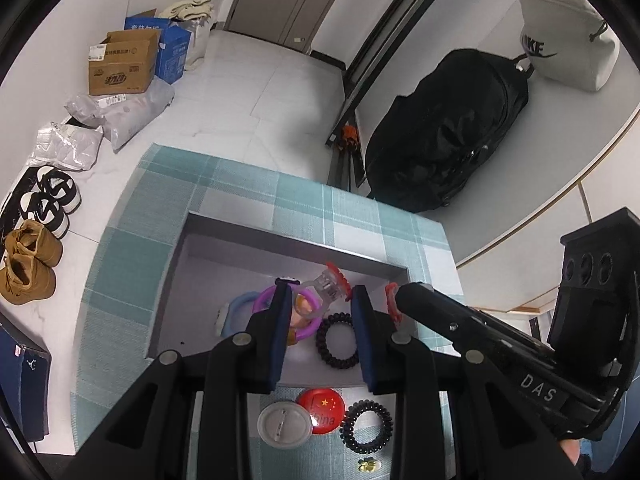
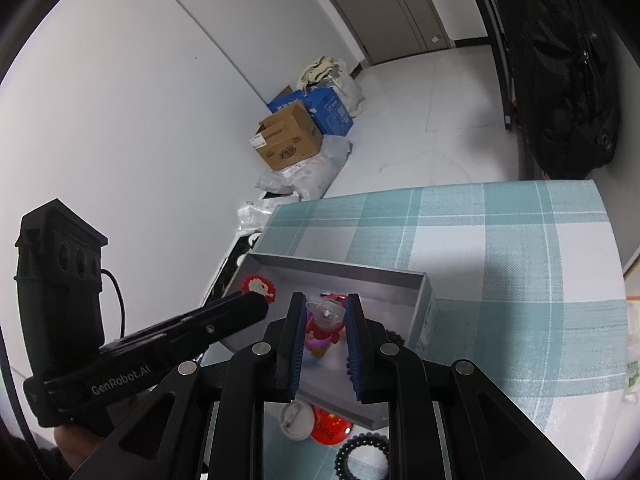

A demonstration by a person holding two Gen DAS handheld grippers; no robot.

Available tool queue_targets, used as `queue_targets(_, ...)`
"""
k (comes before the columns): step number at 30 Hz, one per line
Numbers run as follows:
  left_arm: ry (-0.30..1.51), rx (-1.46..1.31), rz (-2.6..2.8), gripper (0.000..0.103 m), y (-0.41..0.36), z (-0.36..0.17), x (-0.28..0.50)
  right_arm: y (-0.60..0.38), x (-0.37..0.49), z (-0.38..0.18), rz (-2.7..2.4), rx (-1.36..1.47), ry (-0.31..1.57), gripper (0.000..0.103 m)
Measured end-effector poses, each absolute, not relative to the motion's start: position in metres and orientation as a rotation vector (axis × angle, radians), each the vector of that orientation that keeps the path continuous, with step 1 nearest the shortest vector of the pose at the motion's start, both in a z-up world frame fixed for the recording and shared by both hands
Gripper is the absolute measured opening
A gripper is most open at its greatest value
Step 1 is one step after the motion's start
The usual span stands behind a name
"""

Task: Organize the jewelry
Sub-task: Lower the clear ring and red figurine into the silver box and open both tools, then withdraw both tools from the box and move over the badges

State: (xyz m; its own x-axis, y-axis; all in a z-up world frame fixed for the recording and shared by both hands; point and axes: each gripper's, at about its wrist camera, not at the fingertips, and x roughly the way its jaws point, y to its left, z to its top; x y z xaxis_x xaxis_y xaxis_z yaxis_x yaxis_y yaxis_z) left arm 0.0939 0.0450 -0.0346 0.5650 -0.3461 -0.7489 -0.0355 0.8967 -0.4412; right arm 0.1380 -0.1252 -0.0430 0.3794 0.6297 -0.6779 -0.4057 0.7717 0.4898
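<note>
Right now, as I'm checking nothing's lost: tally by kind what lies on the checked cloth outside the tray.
Badges: 2
Coiled hair ties: 1
Gold charms: 1
Total: 4

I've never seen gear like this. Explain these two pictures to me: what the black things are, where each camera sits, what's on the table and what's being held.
A person holds two hand tools, each with two fingers and a camera looking along them. One picture looks from the left gripper, the other from the right gripper. On the checked cloth stands a grey tray holding a purple ring; two badges and a black hair tie lie outside it. The left gripper seems to pinch a red-frilled clip, the right a clear-and-red piece.
</note>
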Motion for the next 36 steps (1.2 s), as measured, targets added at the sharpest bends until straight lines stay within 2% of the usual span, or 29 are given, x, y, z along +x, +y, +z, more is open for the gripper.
queue_targets(17, 0.993, -0.442, -0.205, 0.025, 0.039, -0.043, 0.103, -0.126, 0.143, -0.048, 0.659, 0.261, 1.003, 0.019)
queue_targets(23, 1.040, -0.505, -0.235, 0.032, 0.040, -0.049, 0.108, -0.123, 0.142, -0.044, 0.673, 0.252, 0.994, 0.022)
queue_targets(25, 1.049, -0.489, -0.228, 0.038, 0.038, -0.049, 0.107, -0.125, 0.139, -0.039, 0.664, 0.227, 0.941, 0.035)
queue_targets(26, 1.047, -0.475, -0.219, 0.038, 0.037, -0.047, 0.106, -0.128, 0.137, -0.035, 0.647, 0.212, 0.916, 0.046)
queue_targets(30, 1.040, -0.461, -0.225, 0.040, 0.037, -0.045, 0.101, -0.144, 0.136, -0.028, 0.614, 0.251, 0.867, 0.059)
queue_targets(34, 1.025, -0.434, -0.204, 0.041, 0.037, -0.040, 0.094, -0.154, 0.133, -0.028, 0.579, 0.267, 0.860, 0.066)
queue_targets(36, 1.019, -0.444, -0.209, 0.041, 0.039, -0.039, 0.089, -0.154, 0.130, -0.027, 0.571, 0.251, 0.859, 0.074)
